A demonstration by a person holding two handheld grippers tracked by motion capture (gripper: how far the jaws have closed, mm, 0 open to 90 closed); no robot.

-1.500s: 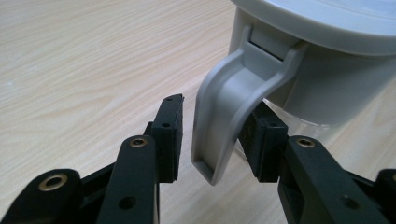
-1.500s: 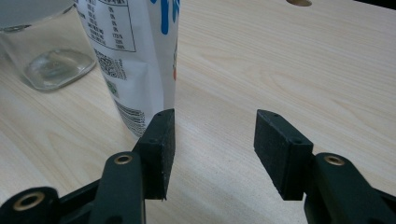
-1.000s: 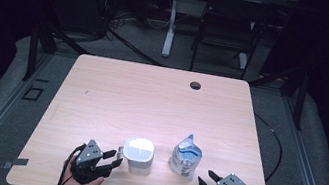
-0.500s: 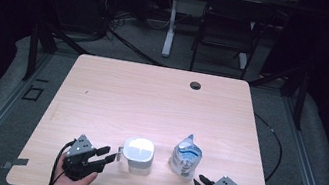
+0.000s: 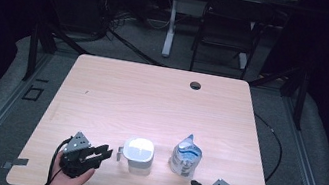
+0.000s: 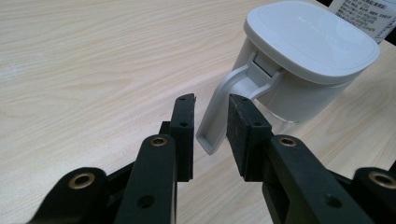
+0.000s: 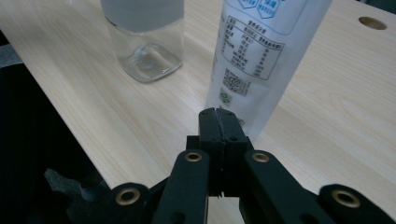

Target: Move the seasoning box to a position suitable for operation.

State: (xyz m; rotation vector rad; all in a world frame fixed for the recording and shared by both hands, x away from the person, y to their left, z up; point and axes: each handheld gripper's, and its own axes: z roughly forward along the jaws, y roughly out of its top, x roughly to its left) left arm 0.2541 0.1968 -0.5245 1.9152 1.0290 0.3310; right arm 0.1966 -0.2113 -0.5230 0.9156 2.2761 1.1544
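white plastic jug (image 6: 299,60) looks light and stiff, so my left gripper (image 6: 210,123), closing but loose, straddles its handle (image 6: 224,105); right gripper (image 7: 218,123) clenched empty.

Two grippers flank a jug and a pouch

White lidded jug (image 5: 138,155) stands just left of the refill pouch (image 5: 186,157); left gripper (image 5: 103,152) lies beside the jug's handle, right gripper (image 5: 194,184) below the pouch.
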